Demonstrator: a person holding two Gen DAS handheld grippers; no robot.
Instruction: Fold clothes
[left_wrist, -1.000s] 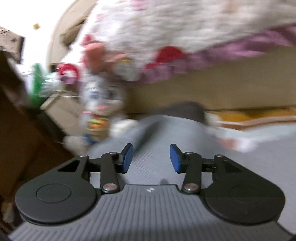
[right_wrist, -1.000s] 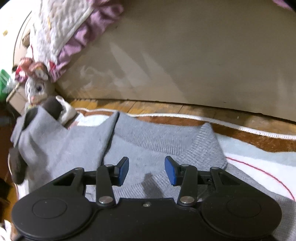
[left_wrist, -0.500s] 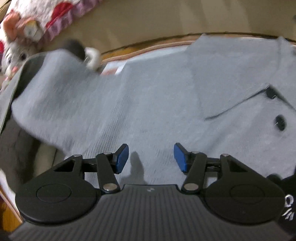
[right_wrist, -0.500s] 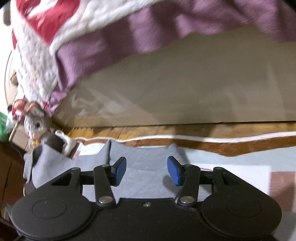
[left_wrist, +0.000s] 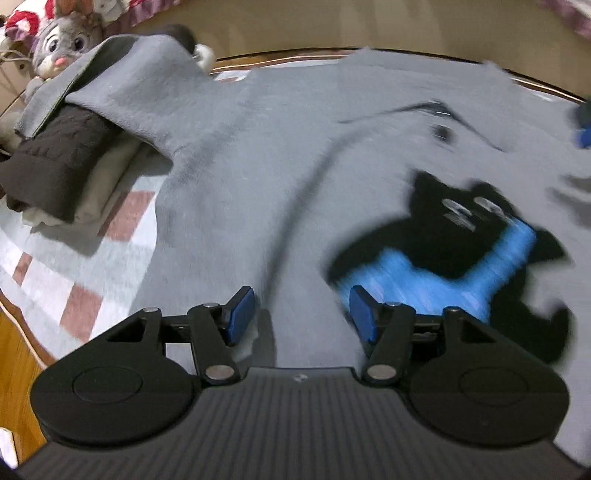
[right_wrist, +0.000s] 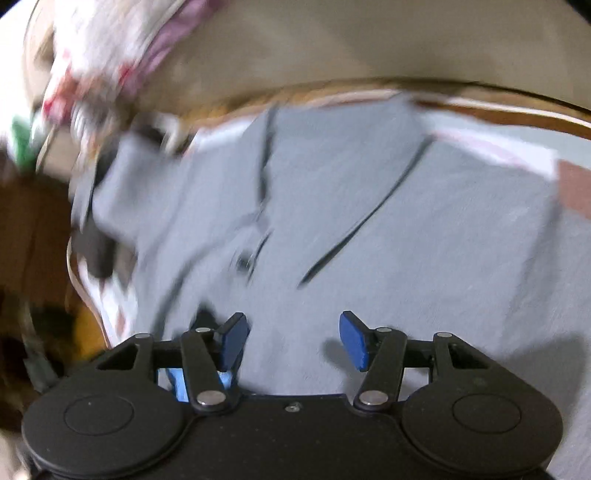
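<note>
A grey knit polo sweater (left_wrist: 251, 177) lies spread face up on a rug, collar toward the far wall. A black cat figure with a blue patch (left_wrist: 454, 243) is on its chest. Its left sleeve (left_wrist: 140, 92) drapes over a pile of folded clothes. My left gripper (left_wrist: 301, 314) hangs open just above the sweater's body, nothing between its blue pads. In the right wrist view the same sweater (right_wrist: 406, 229) fills the frame, blurred, with the collar and button placket (right_wrist: 258, 236) ahead. My right gripper (right_wrist: 293, 341) is open over the chest, holding nothing.
A pile of folded clothes, black on beige (left_wrist: 62, 166), sits at the left on a checked rug (left_wrist: 74, 258). A grey plush rabbit (left_wrist: 62, 40) leans behind it. A tan bed base (right_wrist: 369, 40) with a quilt (right_wrist: 122, 48) closes off the far side. Wooden floor (left_wrist: 18, 354) shows at the left.
Both grippers have swung down and now hover low over the sweater. The left view has moved right to the cat figure. The right view dropped from the bed base to the collar. Both stay open.
</note>
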